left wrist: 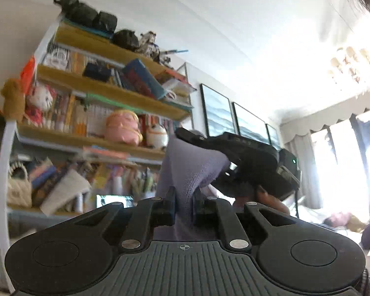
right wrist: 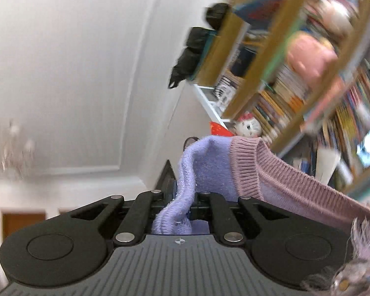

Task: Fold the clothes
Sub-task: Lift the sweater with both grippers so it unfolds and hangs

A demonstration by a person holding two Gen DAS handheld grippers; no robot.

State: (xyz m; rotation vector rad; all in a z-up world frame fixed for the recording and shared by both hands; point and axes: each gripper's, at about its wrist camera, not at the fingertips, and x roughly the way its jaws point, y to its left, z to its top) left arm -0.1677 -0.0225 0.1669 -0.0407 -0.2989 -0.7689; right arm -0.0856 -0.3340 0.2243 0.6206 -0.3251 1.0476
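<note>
A lavender knit garment (left wrist: 185, 170) with a pink ribbed cuff or hem (right wrist: 271, 172) is held up in the air between both grippers. My left gripper (left wrist: 183, 197) is shut on a fold of the lavender knit, which rises ahead of it. The right gripper (left wrist: 254, 162) shows in the left wrist view just beyond, held by a hand, gripping the same cloth. In the right wrist view my right gripper (right wrist: 183, 192) is shut on a bunched lavender edge (right wrist: 180, 197); the ribbed band drapes to the right over its body.
Both cameras point upward at the room. A cluttered wooden bookshelf (left wrist: 98, 93) with books, plush toys and bags fills the left; it also shows tilted in the right wrist view (right wrist: 296, 61). Framed pictures (left wrist: 234, 120), curtained windows (left wrist: 342, 162), white ceiling and a chandelier (left wrist: 350, 64) lie beyond.
</note>
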